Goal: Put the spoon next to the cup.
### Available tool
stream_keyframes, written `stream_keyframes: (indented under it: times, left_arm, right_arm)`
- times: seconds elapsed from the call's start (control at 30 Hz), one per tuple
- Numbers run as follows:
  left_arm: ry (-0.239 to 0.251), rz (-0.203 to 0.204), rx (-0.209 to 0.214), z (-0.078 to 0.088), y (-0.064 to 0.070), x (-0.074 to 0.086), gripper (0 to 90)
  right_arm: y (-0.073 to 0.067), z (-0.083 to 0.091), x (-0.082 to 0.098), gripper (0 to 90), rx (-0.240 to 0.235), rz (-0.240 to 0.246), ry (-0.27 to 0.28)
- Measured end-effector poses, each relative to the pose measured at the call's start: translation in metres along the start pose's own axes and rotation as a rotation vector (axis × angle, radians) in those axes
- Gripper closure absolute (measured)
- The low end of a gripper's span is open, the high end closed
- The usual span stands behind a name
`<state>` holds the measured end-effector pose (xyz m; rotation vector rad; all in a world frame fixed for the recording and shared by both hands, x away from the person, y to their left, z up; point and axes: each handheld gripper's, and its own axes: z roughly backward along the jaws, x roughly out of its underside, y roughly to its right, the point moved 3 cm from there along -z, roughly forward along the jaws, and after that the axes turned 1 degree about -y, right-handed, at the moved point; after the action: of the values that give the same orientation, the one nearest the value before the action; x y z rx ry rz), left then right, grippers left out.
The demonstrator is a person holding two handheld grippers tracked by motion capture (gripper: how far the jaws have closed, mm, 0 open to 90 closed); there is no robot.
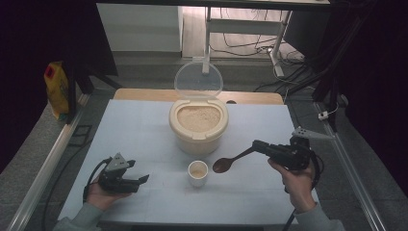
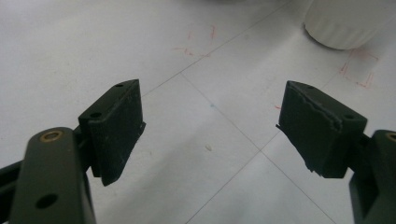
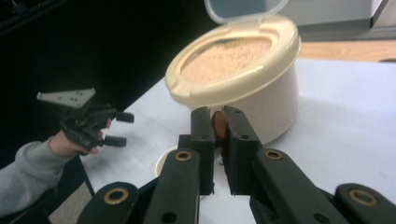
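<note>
A cream container (image 1: 198, 126) full of pale grain stands at the table's middle back, its clear lid (image 1: 198, 80) tipped up behind it. In front of it sits a small white cup (image 1: 197, 173) with some grain inside. My right gripper (image 1: 259, 146) is shut on the handle of a brown wooden spoon (image 1: 225, 163), whose bowl hovers just right of the cup; in the right gripper view the handle (image 3: 219, 125) is pinched between the jaws, with the container (image 3: 243, 79) beyond. My left gripper (image 1: 143, 181) rests open at the front left, jaws wide apart over bare table (image 2: 210, 121), nothing between them.
A yellow bag (image 1: 57, 89) stands off the table at the far left. A metal rail (image 1: 43, 168) runs along the left table edge. Red marks (image 2: 359, 65) are drawn on the tabletop near the cup's base (image 2: 345, 25). A single grain (image 2: 208, 147) lies between the left jaws.
</note>
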<state>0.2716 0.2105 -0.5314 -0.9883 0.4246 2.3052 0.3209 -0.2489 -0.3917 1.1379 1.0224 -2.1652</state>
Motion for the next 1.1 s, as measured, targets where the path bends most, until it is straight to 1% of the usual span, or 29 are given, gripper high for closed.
stream_keyframes:
  times: [0.43, 0.77, 0.9, 1.0, 1.1]
  left_arm:
    - [-0.001, 0.000, 0.000, 0.000, 0.000, 0.000, 21.3]
    - [-0.004, -0.002, 0.000, 0.000, 0.000, 0.000, 21.3]
    - [-0.005, -0.005, -0.001, -0.001, 0.000, 0.000, 21.3]
    - [-0.004, -0.005, -0.001, 0.000, 0.000, 0.000, 21.3]
    - [-0.005, -0.005, -0.001, 0.000, 0.000, 0.000, 21.3]
  right_arm:
    - [-0.008, -0.019, 0.017, 83.1, -0.058, 0.002, -0.147]
    - [-0.012, -0.036, 0.029, 83.0, -0.107, -0.015, -0.232]
    - [-0.014, -0.043, 0.034, 83.0, -0.135, -0.021, -0.265]
    - [-0.017, -0.047, 0.036, 83.0, -0.139, -0.014, -0.287]
    - [-0.015, -0.052, 0.039, 83.0, -0.137, -0.016, -0.305]
